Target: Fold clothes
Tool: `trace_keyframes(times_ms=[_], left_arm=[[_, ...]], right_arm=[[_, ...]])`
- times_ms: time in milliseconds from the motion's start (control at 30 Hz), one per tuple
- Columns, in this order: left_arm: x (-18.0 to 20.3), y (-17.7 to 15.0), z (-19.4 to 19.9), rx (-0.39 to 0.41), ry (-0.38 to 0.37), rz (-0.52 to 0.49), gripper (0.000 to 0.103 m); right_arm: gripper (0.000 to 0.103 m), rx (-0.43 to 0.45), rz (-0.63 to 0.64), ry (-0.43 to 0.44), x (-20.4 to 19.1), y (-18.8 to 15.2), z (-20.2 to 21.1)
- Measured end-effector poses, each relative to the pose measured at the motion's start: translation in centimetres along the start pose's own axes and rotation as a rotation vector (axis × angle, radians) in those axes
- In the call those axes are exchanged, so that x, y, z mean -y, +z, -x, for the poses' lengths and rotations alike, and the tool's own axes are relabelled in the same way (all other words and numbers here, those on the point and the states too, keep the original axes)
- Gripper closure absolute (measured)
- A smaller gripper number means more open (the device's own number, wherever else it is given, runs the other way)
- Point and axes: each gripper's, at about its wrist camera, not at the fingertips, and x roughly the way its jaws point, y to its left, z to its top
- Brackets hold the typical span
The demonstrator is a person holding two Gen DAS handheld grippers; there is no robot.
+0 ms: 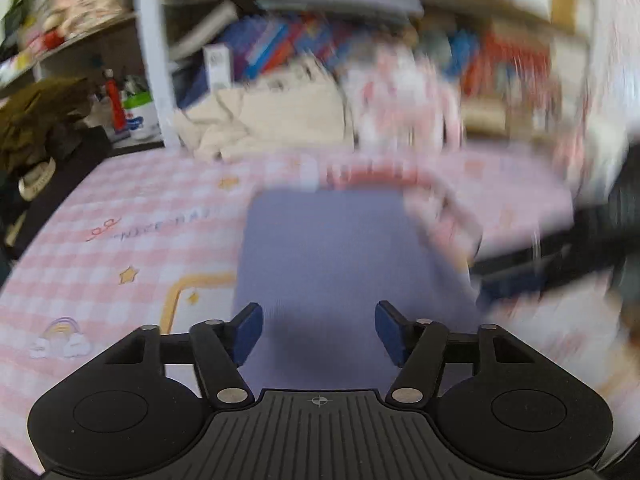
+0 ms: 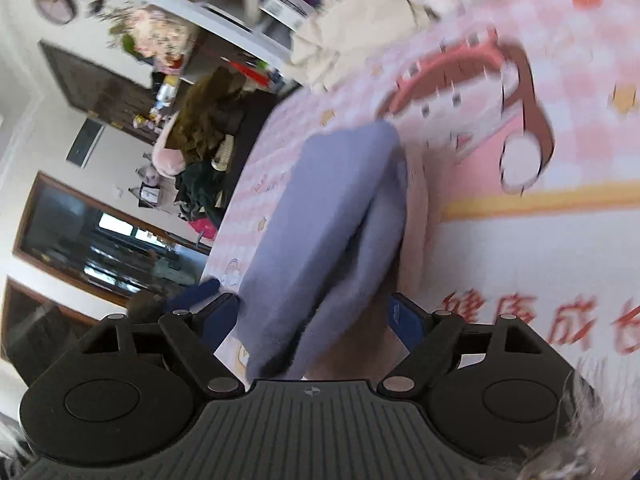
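The left gripper (image 1: 319, 330) hovers over the near end of a soft lavender-blue folded garment (image 1: 332, 248), its blue-padded fingers (image 1: 247, 332) set moderately apart with only bare cloth seen below the gap, nothing pinched. The garment lies flat ahead of it on a pink-and-white checked bedsheet printed with stars and a rainbow (image 1: 120, 248). Beyond, a heap of cream fabric (image 1: 272, 120) sits before cluttered shelves of books (image 1: 360, 40), much of it blurred. The right gripper (image 2: 316, 316) has its jaws standing wide, straddling the same garment (image 2: 320, 232), whose doubled layers show as a fold running away from it; the pads (image 2: 406, 320) do not appear to press the cloth.
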Motion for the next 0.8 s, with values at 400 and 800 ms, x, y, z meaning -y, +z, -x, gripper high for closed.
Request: trace_keyframes(times_ms=[400, 800], left_arm=[[1.0, -1.9, -0.5, -0.006, 0.023, -0.14, 0.046], [0.6, -0.6, 0.7, 0.01, 0.003, -0.141, 0.045]], right_arm=[[0.072, 0.117, -0.166, 0.016, 1.9, 5.3, -5.3], [0.071, 0.109, 0.109, -0.138, 0.0, 6.3, -4.5]])
